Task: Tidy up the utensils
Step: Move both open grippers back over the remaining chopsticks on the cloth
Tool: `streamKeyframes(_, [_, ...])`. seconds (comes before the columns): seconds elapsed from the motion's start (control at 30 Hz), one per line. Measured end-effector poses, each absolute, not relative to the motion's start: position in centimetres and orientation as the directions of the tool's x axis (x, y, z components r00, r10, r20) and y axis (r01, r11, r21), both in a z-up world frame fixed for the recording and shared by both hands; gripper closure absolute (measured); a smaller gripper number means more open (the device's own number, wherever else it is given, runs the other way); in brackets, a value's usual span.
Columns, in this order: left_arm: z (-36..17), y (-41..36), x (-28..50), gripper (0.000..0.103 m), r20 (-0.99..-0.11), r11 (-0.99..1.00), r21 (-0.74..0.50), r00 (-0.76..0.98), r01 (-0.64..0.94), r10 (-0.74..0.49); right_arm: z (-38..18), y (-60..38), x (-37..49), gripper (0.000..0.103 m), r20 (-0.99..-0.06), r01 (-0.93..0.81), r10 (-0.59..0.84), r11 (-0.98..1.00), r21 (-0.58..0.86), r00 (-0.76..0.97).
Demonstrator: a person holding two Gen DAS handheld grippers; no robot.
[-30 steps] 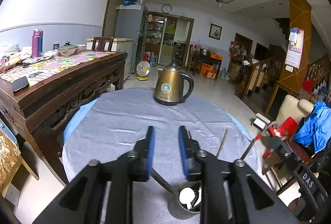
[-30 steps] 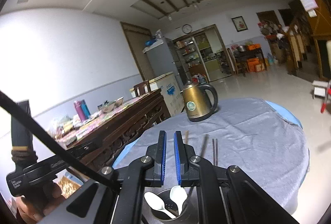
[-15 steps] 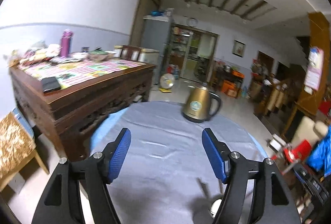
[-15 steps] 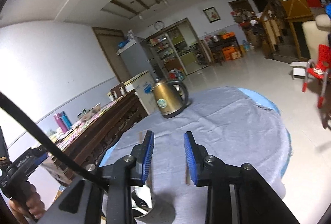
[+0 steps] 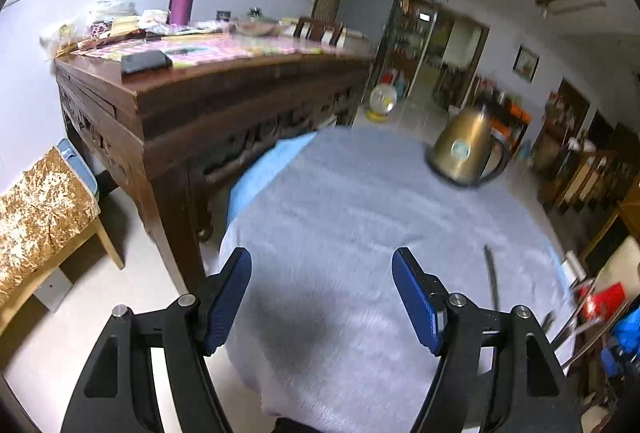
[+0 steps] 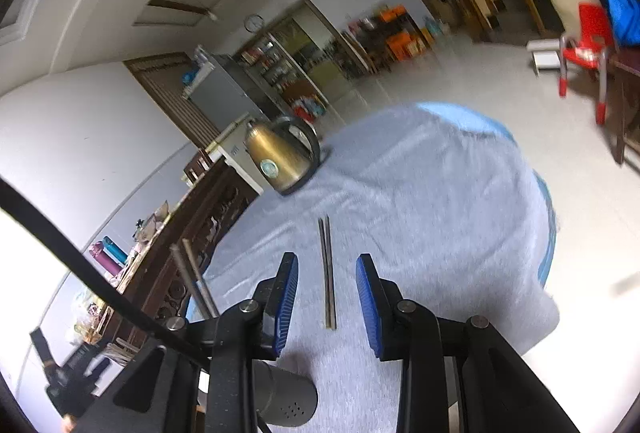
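Observation:
A pair of dark chopsticks point(image 6: 327, 273) lies on the grey tablecloth point(image 6: 420, 217), between and just beyond the fingers of my right gripper point(image 6: 326, 297), which is open and empty above them. A grey utensil holder point(image 6: 286, 399) stands at the lower left under that gripper, with stick handles point(image 6: 196, 281) leaning out of it. My left gripper point(image 5: 322, 299) is wide open and empty over the cloth's point(image 5: 360, 217) near left part. One dark stick point(image 5: 493, 283) lies to its right.
A gold kettle point(image 6: 280, 159) stands at the far side of the round table; it also shows in the left wrist view point(image 5: 466, 153). A carved wooden sideboard point(image 5: 192, 89) with clutter stands left of the table. A red chair point(image 6: 586, 57) stands on the floor to the right.
Both grippers went from nearly shut to open. Both pulled up and away from the utensil holder; the left swung left, the right now sits over the chopsticks on the cloth.

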State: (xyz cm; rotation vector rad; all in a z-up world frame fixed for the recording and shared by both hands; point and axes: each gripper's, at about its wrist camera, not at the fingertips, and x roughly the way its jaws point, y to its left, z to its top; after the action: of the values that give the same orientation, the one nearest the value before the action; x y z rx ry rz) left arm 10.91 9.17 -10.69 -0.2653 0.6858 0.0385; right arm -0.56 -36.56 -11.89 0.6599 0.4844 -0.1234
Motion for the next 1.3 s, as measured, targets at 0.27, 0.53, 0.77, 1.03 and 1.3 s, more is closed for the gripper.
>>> streamKeyframes(0.27, [-10.5, 8.4, 9.9, 0.029, -0.612, 0.982, -0.126, 0.79, -0.138, 0.032, -13.1, -35.5, 0.6, 0.071, -0.517, 0.268, 0.073, 0.79, 0.552, 0.853])
streamKeyframes(0.53, [-9.0, 9.0, 8.4, 0.029, -0.571, 0.985, -0.083, 0.817, -0.153, 0.079, -11.9, -34.8, -0.4, 0.07, -0.508, 0.258, 0.069, 0.799, 0.544, 0.859])
streamKeyframes(0.77, [-9.6, 9.5, 9.0, 0.029, -0.575, 0.984, -0.061, 0.812, -0.17, 0.105, -11.6, -34.1, -0.4, 0.061, -0.512, 0.26, 0.055, 0.812, 0.522, 0.857])
streamKeyframes(1.03, [-11.7, 9.4, 10.6, 0.029, -0.616, 0.984, -0.039, 0.779, -0.176, 0.115, -13.5, -33.7, 1.3, 0.061, -0.559, 0.275, 0.073, 0.814, 0.512, 0.826])
streamKeyframes(1.3, [-12.8, 9.1, 11.9, 0.029, -0.636, 0.985, -0.025, 0.763, -0.17, 0.116, -14.9, -33.9, 2.4, 0.061, -0.591, 0.298, 0.073, 0.81, 0.505, 0.803])
